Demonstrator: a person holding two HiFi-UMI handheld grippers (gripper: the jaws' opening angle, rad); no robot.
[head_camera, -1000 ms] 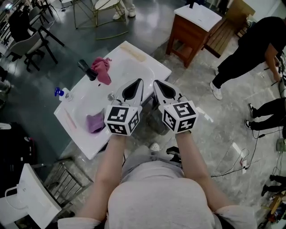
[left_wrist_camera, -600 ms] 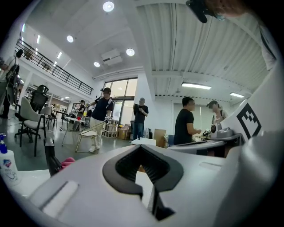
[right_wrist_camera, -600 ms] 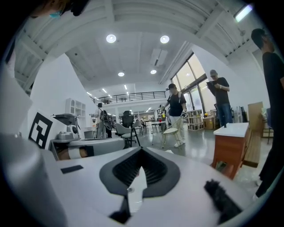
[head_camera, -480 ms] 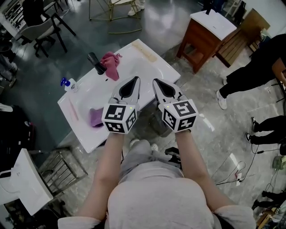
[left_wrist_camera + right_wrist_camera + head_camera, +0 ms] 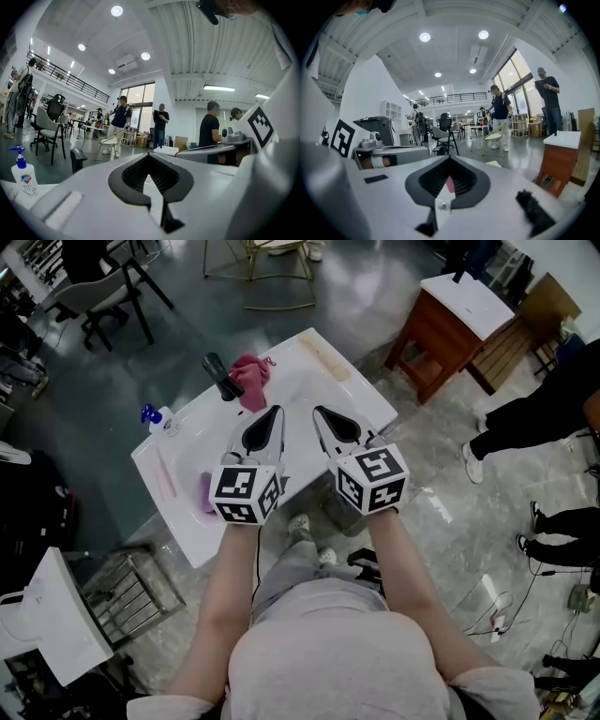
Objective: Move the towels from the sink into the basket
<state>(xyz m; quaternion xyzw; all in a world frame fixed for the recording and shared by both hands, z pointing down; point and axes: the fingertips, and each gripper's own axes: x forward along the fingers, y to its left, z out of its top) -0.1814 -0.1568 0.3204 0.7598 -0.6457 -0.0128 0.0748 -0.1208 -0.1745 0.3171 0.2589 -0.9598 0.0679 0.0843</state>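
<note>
Crowding sink (image 5: 314,385) — faucet (image 5: 221,377), spray bottle (image 5: 157,419) | pink towel (image 5: 251,381) beside faucet

1. Holds left gripper (image 5: 274,416) level over near edge of sink (image 5: 305,379); jaws together, nothing between.
2. Holds right gripper (image 5: 323,416) just beside, over same edge, tipped slightly down; jaws together, empty.
3. Extends left forearm (image 5: 228,573) and right forearm (image 5: 405,568) forward, roughly parallel.

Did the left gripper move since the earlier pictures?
Yes. Against the white sink, the left gripper has slid across toward the pink towel, and its cube now hides most of the purple towel.
</note>
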